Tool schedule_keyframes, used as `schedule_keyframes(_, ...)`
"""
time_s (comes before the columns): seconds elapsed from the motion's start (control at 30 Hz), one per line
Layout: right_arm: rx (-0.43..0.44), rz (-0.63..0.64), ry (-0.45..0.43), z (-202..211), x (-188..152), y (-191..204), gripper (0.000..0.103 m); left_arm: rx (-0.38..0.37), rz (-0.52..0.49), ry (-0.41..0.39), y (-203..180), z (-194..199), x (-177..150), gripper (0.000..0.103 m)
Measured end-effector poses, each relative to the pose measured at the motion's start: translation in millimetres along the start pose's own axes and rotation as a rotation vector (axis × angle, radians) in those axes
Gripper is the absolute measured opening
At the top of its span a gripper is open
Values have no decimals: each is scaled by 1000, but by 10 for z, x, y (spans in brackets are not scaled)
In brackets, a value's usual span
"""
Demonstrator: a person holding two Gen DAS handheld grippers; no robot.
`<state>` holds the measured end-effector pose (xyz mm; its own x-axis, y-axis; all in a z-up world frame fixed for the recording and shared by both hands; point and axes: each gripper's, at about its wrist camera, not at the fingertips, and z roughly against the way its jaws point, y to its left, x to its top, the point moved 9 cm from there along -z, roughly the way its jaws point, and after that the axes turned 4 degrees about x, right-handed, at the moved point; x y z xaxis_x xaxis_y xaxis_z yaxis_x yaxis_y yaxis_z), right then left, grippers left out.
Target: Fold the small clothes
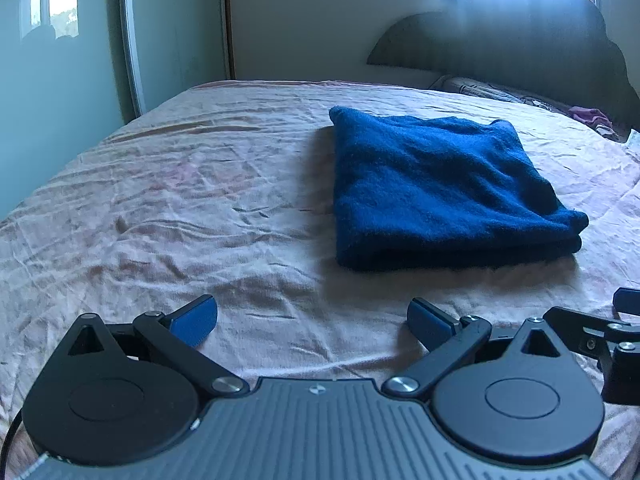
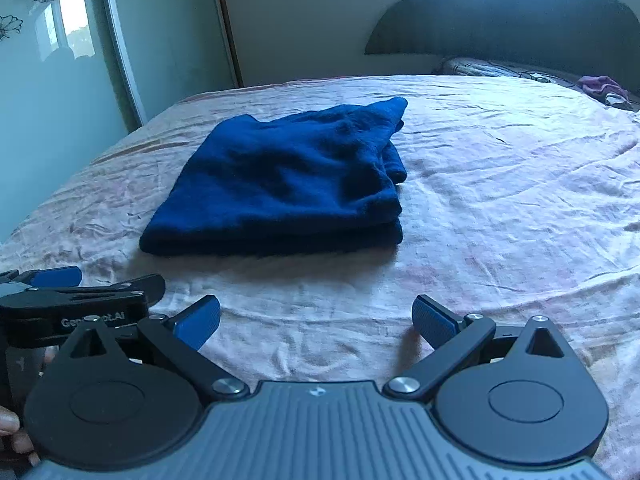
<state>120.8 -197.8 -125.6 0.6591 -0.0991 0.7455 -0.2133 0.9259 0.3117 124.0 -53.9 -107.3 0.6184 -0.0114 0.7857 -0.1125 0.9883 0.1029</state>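
The blue garment [image 1: 444,188] lies on the bed [image 1: 180,200] as a thick, roughly square bundle, several layers showing along its near edge, so the folding looks largely finished. It sits squarely on the pink sheet, probably so both tools could work it from the same side.

Both tools hang low over the sheet just short of the garment's near edge, touching nothing. The left gripper [image 1: 312,322] is spread wide with bare sheet between its blue pads, holding nothing; the garment lies ahead of it and slightly to its right. The right gripper [image 2: 316,320] is likewise wide apart and empty, with the garment ahead and to its left. The two sit close side by side, each catching the other's linkage at its frame edge.

Beyond the garment, by the dark headboard [image 2: 520,20], a patterned pillow and a small purplish cloth [image 2: 602,86] lie; whether that cloth is another piece to fold is hard to tell at this distance.
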Motion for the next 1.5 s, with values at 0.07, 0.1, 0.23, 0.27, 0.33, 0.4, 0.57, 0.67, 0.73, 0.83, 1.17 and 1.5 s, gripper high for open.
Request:
schedule_keyframes(0.07, 4, -2, -8, 7, 0, -12, 103, 2, 7, -4, 20, 5, -4, 102)
schedule_keyframes(0.1, 6, -4, -15, 18, 5, -15, 103, 2, 8, -2, 25, 4, -11, 102)
schedule_keyframes(0.23, -3, -1, -17, 17, 13, -39, 103, 1, 20, 9, 49, -6, -26, 103)
schedule_keyframes(0.27, -2, -1, -17, 17, 10, -45, 103, 2, 19, 9, 48, -6, -26, 103)
schedule_keyframes(0.33, 13, 1, -29, 37, 17, -34, 103, 9, 10, 11, 37, -8, -30, 102)
schedule_keyframes(0.4, 27, 6, -49, 74, 36, -18, 103, 15, 0, 13, 28, -15, -34, 102)
schedule_keyframes(0.57, 13, 26, -28, 40, 15, 2, 103, 11, 1, 21, 40, -28, -51, 103)
schedule_keyframes(0.67, 14, 20, -12, 18, -11, -4, 103, 3, 10, 26, 50, -41, -55, 103)
schedule_keyframes(0.73, 26, 7, -12, 28, -16, -7, 103, 0, 15, 28, 55, -47, -60, 103)
schedule_keyframes(0.83, 12, -5, -10, 42, -17, -31, 103, 4, 12, 28, 45, -43, -63, 103)
schedule_keyframes(1.17, -15, 30, -17, 201, 25, 12, 103, 4, -12, 38, -8, 96, -51, 102)
schedule_keyframes(1.5, -9, 35, -19, 243, 40, 35, 103, 16, -29, 38, -30, 154, -34, 102)
